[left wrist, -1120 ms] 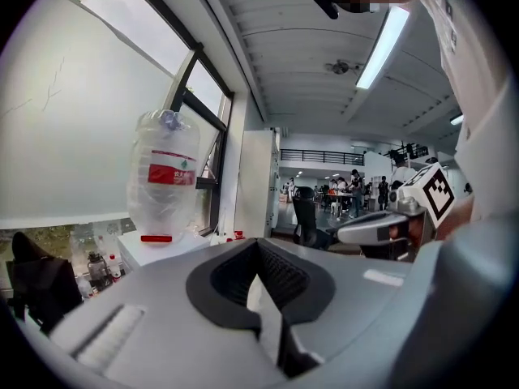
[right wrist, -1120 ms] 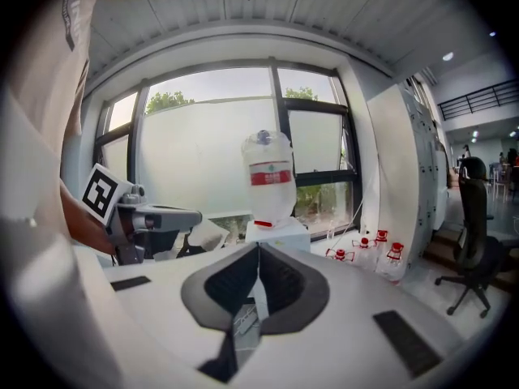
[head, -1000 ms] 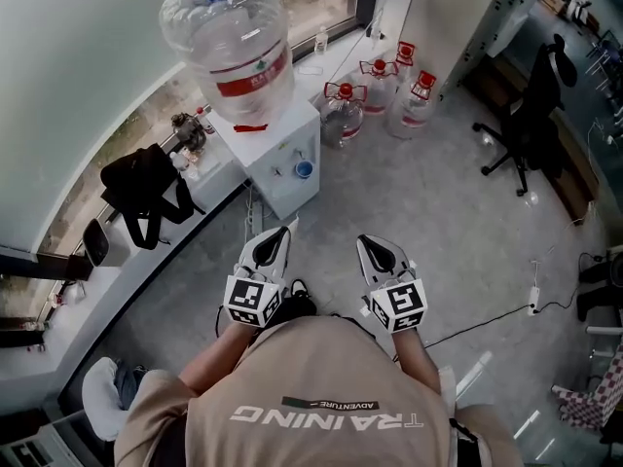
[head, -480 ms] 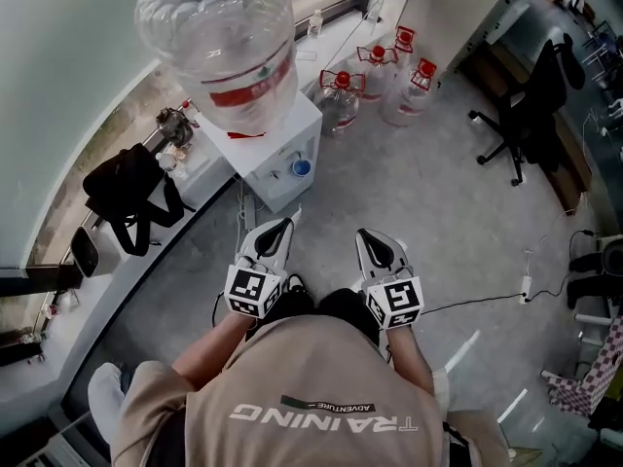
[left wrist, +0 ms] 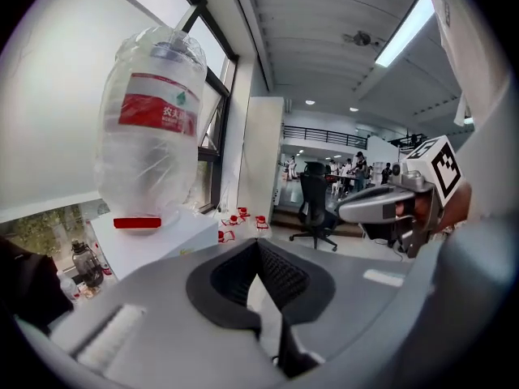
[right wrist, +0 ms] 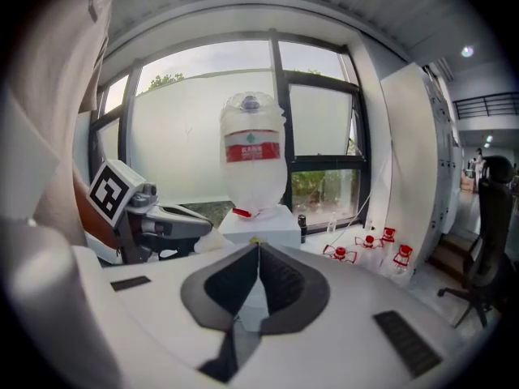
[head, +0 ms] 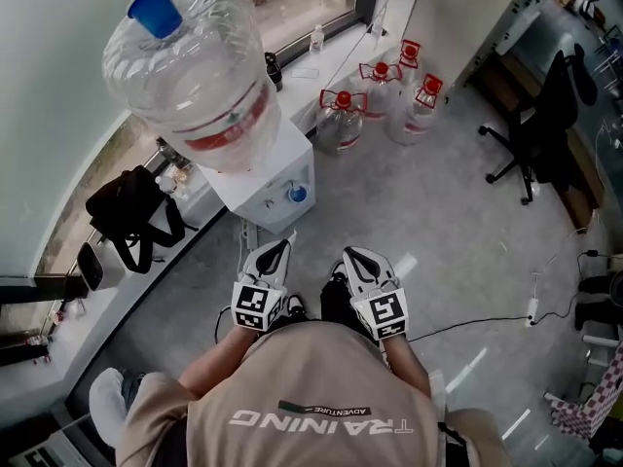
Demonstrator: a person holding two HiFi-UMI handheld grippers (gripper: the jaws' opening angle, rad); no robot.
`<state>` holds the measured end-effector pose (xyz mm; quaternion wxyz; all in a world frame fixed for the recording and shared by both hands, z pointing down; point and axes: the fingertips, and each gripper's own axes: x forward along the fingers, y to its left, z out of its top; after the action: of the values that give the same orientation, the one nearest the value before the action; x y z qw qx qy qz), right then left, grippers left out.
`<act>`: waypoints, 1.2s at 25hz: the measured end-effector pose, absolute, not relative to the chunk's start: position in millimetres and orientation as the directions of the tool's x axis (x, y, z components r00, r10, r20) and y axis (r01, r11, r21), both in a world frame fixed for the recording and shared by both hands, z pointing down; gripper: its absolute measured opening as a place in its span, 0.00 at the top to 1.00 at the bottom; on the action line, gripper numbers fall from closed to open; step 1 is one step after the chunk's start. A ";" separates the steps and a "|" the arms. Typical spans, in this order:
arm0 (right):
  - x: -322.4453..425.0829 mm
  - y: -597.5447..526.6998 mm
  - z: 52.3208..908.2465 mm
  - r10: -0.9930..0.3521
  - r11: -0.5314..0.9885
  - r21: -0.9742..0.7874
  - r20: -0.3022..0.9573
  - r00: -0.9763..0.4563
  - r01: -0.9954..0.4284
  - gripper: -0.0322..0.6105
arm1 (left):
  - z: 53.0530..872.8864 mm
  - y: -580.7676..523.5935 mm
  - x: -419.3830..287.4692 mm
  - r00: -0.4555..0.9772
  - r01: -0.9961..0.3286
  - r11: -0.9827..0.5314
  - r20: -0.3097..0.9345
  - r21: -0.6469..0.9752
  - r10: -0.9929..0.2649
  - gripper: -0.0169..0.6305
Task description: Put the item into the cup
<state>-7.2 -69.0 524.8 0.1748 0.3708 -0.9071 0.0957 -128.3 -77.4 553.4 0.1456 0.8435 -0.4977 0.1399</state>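
Two closed grippers (head: 276, 248) (head: 349, 256) before dispenser (head: 275, 170)

office corner by a window (right wrist: 323, 128)
grey floor (head: 438, 212); white water dispenser (head: 271, 181) under a big clear bottle (head: 190, 76), red-capped jugs (head: 338, 125) beside it, black office chair (head: 537, 134) well apart.

Left tool (head: 276, 250) and right tool (head: 354, 259) side by side, jaws together, holding nothing.
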 end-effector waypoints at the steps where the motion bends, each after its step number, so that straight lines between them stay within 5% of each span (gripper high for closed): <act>1: -4.7 -77.7 528.2 -0.623 0.721 -0.050 0.389 -0.678 -0.691 0.93 | 556.9 -83.0 -125.1 0.453 -0.885 -0.455 0.394 0.095 -0.800 0.96; 16: -3.6 -180.4 618.4 -0.479 0.817 -0.075 0.463 -0.745 -0.572 0.93 | 649.4 -178.6 -105.6 0.313 -0.932 -0.362 0.501 -0.002 -0.807 0.96; 30: -39.7 -200.8 761.4 -0.464 0.729 -0.236 0.521 -0.716 -0.643 0.93 | 782.3 -231.8 -130.2 0.221 -0.973 -0.223 0.563 0.067 -0.796 0.96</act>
<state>-39.7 -200.8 761.4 0.2192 0.3062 -0.9035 0.2048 -130.2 -231.8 782.3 0.2090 0.7530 -0.5873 0.2106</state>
